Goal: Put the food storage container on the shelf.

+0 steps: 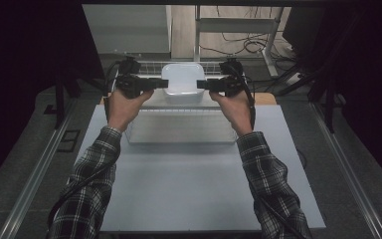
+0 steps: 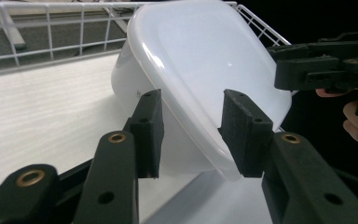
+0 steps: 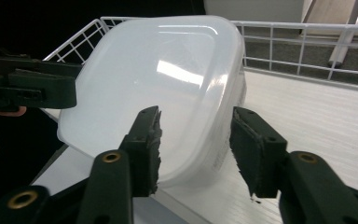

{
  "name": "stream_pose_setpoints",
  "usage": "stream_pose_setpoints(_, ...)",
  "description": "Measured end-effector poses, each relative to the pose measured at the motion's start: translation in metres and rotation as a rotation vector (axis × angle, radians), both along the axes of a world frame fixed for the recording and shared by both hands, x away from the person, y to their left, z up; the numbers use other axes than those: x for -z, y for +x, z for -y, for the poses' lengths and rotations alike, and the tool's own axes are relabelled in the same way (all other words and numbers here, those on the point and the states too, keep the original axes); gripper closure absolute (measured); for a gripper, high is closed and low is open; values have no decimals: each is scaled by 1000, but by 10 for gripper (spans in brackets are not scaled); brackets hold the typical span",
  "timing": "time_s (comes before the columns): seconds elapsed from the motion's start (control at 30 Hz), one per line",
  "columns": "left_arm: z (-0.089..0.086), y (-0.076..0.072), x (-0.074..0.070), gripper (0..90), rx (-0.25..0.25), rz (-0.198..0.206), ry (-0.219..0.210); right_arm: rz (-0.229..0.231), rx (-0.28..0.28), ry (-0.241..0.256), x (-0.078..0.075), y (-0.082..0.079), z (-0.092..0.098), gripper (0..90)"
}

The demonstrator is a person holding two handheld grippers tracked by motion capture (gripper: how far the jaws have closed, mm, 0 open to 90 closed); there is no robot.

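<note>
two grippers bracket a lidded tub

nearest, the bare grey desk (image 1: 199, 189). beyond it, left gripper (image 2: 191, 133) and right gripper (image 3: 196, 149), jaws wide, straddle opposite rims of the smooth, rounded, translucent white tub (image 1: 182, 82) in the wire basket (image 1: 179, 130). likely next: closing evenly on the slippery plastic.

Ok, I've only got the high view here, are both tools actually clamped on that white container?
Observer: No. The left gripper view shows the left tool open, its jaws straddling the edge of the white lidded container.
Operator: And the right one?
Observer: The right gripper view shows the right tool open too, one jaw over the lid, one beside the wall.
Operator: Any markings on it?
Observer: Faint print on the side wall, too small to read.
</note>
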State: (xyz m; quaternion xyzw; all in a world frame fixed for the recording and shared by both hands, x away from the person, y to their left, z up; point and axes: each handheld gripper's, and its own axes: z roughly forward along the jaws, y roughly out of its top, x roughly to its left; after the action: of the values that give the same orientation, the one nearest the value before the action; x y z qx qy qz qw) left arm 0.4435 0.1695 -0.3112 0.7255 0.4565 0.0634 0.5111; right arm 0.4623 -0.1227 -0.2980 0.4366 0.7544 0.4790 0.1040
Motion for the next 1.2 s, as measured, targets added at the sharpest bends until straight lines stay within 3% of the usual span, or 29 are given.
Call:
stream_pose_setpoints(0.17, 3, 8, -1, 551, -46, 23, 47, 5, 23, 13, 1, 2, 0, 488)
stream_pose_setpoints(0.37, 6, 12, 0, 514, -60, 38, 57, 15, 30, 0, 0, 1, -1, 477)
stream_pose_setpoints(0.47, 10, 8, -4, 473, -100, 95, 132, 18, 36, -6, 0, 0, -1, 434)
stream_pose_setpoints(0.57, 10, 5, -6, 386, -101, 131, 128, 36, 34, -13, 0, -1, -1, 374)
stream_pose_setpoints(0.6, 7, 4, -7, 338, -75, 132, 95, 54, 21, -5, -1, -2, 0, 279)
stream_pose_setpoints(0.67, 7, 3, -7, 273, -45, 126, 80, 67, 3, -4, -1, -2, 0, 177)
stream_pose_setpoints(0.73, 7, 1, -7, 233, -31, 131, 84, 74, -1, -10, -1, -3, 0, 149)
stream_pose_setpoints(0.8, 9, -4, -4, 196, 20, 135, 95, 109, -11, -21, 0, -6, -1, 77)
stream_pose_setpoints(0.87, 11, -9, -2, 113, 42, 142, 110, 124, -33, -36, 1, -9, -2, 42)
stream_pose_setpoints(0.97, 12, -13, -1, 84, 56, 154, 117, 140, -48, -48, 3, -13, -2, 31)
stream_pose_setpoints(1.2, 9, -29, 4, 84, 128, 199, 125, 163, -97, -59, 10, -24, -3, 9)
